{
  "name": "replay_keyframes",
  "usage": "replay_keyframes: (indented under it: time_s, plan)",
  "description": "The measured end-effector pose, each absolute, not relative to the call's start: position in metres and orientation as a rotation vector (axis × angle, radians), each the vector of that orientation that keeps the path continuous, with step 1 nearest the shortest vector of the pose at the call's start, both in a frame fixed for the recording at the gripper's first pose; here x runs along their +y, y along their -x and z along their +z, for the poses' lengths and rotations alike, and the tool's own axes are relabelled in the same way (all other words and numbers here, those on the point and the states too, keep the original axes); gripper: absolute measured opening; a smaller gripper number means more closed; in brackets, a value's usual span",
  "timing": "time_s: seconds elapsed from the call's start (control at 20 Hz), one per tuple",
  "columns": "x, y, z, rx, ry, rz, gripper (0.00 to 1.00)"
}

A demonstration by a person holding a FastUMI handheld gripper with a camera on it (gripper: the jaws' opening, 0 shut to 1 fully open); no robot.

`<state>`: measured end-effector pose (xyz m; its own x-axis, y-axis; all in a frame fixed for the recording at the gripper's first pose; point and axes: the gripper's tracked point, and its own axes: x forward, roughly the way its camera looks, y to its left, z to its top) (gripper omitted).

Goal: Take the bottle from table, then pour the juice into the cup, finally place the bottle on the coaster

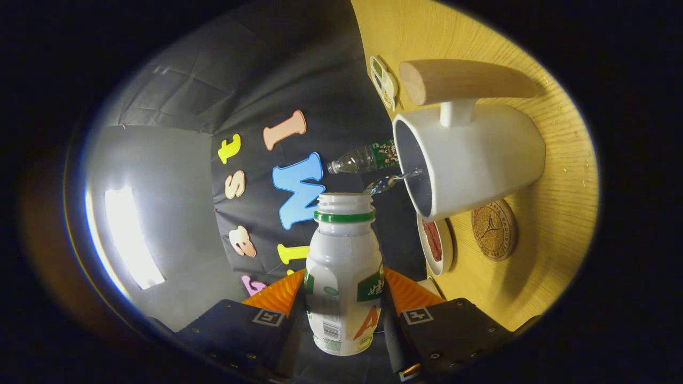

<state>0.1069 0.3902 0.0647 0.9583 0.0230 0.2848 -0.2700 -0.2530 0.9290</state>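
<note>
My gripper (344, 288) is shut on a white bottle (344, 277) with a green neck ring and no cap; both fingers press on its sides. The whole view is rolled, so the bottle is tipped toward a white cup (469, 160) with a wooden handle (464, 80). A thin clear stream (392, 181) runs from the bottle's mouth into the cup's opening. The cup stands on the wooden table (555, 234). A round cork coaster (493, 229) lies on the table right beside the cup's base.
A small white dish with something red in it (436, 242) sits by the cup and coaster. A clear plastic bottle with a green label (365, 158) stands beyond the cup. A small white tray (384, 82) lies farther along the table.
</note>
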Motion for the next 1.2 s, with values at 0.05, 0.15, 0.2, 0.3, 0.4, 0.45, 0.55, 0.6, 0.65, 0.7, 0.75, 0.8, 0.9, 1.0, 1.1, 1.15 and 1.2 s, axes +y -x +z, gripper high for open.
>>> replay_keyframes:
  time_s: [0.05,0.15,0.2,0.3,0.4,0.45,0.55,0.6,0.65,0.7,0.75,0.8,0.9,1.0,1.1,1.15,1.2]
  plan:
    - [0.39,-0.107,0.065,-0.186,-1.814,0.281,0.65]
    - [0.39,-0.107,0.064,-0.188,-1.82,0.278,0.65]
    - [0.39,-0.108,0.066,-0.191,-1.826,0.278,0.65]
    - [0.391,-0.109,0.068,-0.199,-1.848,0.277,0.65]
    - [0.391,-0.109,0.068,-0.202,-1.861,0.277,0.65]
    - [0.392,-0.109,0.068,-0.201,-1.863,0.276,0.65]
    - [0.391,-0.109,0.068,-0.205,-1.876,0.274,0.65]
    - [0.39,-0.109,0.069,-0.209,-1.887,0.271,0.65]
    - [0.391,-0.109,0.07,-0.213,-1.901,0.269,0.65]
    - [0.392,-0.11,0.071,-0.215,-1.912,0.269,0.65]
    - [0.393,-0.11,0.072,-0.216,-1.92,0.267,0.65]
    - [0.395,-0.11,0.073,-0.213,-1.925,0.265,0.65]
    - [0.394,-0.11,0.074,-0.212,-1.938,0.268,0.65]
    - [0.394,-0.111,0.075,-0.217,-1.95,0.272,0.65]
    - [0.395,-0.112,0.076,-0.216,-1.947,0.267,0.65]
    - [0.394,-0.112,0.075,-0.221,-1.953,0.265,0.65]
    - [0.392,-0.108,0.075,-0.228,-1.966,0.269,0.65]
